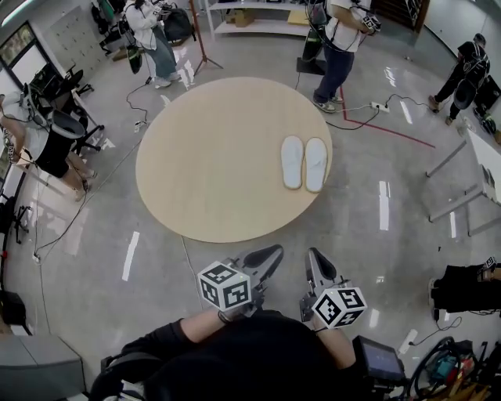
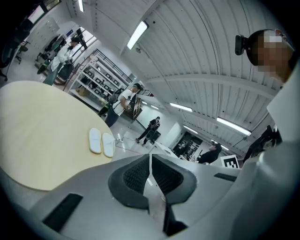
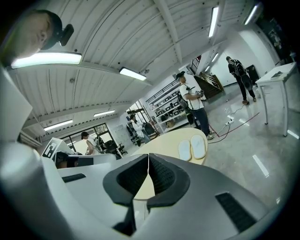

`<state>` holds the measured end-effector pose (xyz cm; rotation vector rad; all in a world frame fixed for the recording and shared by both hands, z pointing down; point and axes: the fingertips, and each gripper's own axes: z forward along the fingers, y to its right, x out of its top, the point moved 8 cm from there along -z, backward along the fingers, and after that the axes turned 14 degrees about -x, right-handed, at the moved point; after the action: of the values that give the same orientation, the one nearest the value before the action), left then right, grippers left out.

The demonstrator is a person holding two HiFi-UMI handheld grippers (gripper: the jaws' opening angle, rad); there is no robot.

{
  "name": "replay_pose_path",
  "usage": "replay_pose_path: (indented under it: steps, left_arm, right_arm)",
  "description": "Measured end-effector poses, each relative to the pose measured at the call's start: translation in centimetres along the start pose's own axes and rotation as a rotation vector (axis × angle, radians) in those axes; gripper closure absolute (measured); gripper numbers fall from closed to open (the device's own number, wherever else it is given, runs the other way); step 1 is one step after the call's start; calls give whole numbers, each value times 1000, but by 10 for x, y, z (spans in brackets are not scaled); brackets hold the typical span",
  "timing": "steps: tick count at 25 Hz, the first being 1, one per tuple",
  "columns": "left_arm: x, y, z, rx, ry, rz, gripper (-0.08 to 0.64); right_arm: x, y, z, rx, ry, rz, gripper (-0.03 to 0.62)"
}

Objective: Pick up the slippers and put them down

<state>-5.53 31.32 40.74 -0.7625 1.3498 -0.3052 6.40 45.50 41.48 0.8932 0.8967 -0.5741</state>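
Note:
Two white slippers (image 1: 304, 163) lie side by side, soles up, near the right edge of a round pale wooden table (image 1: 211, 157). In the left gripper view the slippers (image 2: 101, 141) show small and far off, and the right gripper view has them (image 3: 192, 148) ahead on the table too. My left gripper (image 1: 266, 256) and right gripper (image 1: 315, 261) hover short of the table's near edge, well apart from the slippers. Both are shut with nothing between their black pads (image 2: 140, 176) (image 3: 161, 174).
Several people stand around the room beyond the table (image 1: 338, 47) (image 1: 153, 39) (image 1: 466, 74). A person sits at the left (image 1: 43, 137). Cables trail over the glossy floor (image 1: 368, 117). A white table's legs (image 1: 462, 184) stand at the right, shelving (image 1: 250, 16) at the back.

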Motion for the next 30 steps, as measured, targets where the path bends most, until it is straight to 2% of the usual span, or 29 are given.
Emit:
replay_pose_path:
  steps: [9,16,24,27,30]
  left_arm:
    - [68,-75,57,-121,-34,-30,534]
    - [112,-146,59,-159,-12,-62,534]
    - [129,-198,67,-146,-35,-94,534]
    - [131,-212,84,-126,-49,-103,534]
    - [136,-222,105,-74,-45,-101,534]
  right_arm:
    - [50,14,83,-117,16,-3,575]
    - [63,2,155,-184,3,1,575]
    - [57,4,210,-204,-44,38,575]
    - [60,20,230,-186,-65,60,575]
    - [70,43,250,-143,-84,89,575]
